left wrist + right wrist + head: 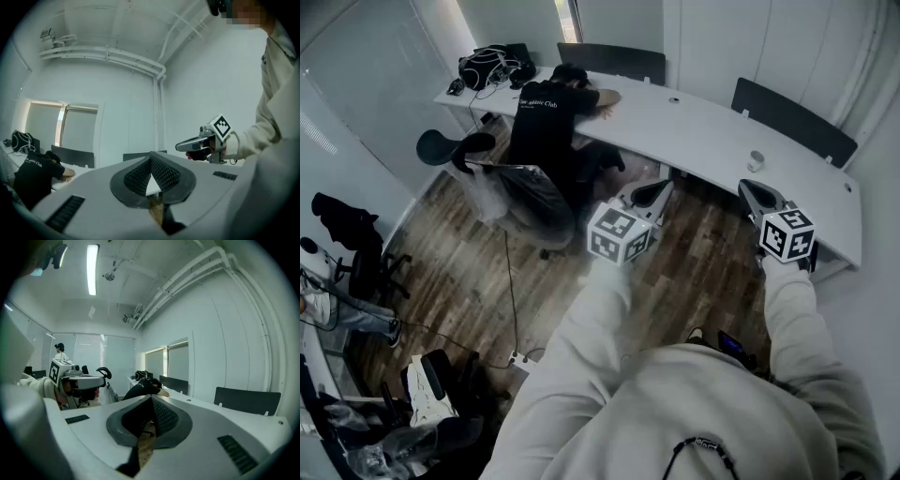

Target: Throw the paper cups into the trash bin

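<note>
- Two tools show in the head view: the left gripper [657, 192] and right gripper [754, 193] are held side by side above the floor [478, 281], both aimed at the desk [703, 131]. The cup [757, 161] stands on the desk just ahead of the right gripper.
- Left gripper view: jaws pressed together, nothing between them, with the right gripper off to its right.
- Right gripper view: jaws closed tight and empty. A person [144, 388] slumps over the desk ahead.

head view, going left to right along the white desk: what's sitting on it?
On the white desk: black bag → person slumped over the desk edge → small pale cup. The chair backs behind the desk overlap these, so they are left out.
</note>
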{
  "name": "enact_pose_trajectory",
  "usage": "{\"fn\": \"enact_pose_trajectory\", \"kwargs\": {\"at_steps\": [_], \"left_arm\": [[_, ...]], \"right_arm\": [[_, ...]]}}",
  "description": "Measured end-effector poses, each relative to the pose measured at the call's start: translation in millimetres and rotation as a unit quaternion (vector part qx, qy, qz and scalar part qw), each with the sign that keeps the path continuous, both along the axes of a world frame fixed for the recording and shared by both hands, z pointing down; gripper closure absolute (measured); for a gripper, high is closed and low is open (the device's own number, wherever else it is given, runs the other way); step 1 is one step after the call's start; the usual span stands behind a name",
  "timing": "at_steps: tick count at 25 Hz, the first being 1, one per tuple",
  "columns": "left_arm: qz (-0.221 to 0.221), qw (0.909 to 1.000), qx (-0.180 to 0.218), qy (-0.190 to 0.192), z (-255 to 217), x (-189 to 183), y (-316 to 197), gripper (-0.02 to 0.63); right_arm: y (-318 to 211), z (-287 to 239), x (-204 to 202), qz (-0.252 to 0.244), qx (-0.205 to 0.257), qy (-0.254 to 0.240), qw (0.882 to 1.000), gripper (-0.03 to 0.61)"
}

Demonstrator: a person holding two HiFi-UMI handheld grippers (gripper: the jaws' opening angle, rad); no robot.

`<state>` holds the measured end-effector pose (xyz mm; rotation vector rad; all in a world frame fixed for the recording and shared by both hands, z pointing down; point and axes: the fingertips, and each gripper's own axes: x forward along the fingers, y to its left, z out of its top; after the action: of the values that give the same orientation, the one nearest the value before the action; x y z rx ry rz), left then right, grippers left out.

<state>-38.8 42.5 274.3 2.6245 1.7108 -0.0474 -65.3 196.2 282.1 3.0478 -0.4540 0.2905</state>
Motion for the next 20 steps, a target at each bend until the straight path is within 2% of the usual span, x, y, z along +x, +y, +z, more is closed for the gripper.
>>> {"fn": "enact_pose_trajectory", "kwargs": {"at_steps": [6, 11, 16, 20], "left_arm": [[0.012, 0.9999, -0.010, -0.004, -0.1, -5.4, 9.9, 0.624], [0.014, 0.9995, 0.027, -0.001, 9.0, -6.3, 21.1, 0.624], [0.009, 0.9998, -0.005, -0.014, 9.4, -3.0, 15.8, 0.624], [0.001, 0.9995, 0.019, -0.027, 29.2, 4.8, 20.6, 0.624]], "right_arm": [[-8.7, -3.6, 1.2, -0.007, -0.013, 0.006, 1.000, 0.560], [4.6, -2.9, 2.4, 0.007, 0.013, 0.008, 1.000, 0.560], [17.6, 15.7, 1.1, 0.034, 0.030, -0.003, 0.999, 0.560], [38.6, 23.5, -8.2, 0.038, 0.019, -0.020, 0.999, 0.560]]}}
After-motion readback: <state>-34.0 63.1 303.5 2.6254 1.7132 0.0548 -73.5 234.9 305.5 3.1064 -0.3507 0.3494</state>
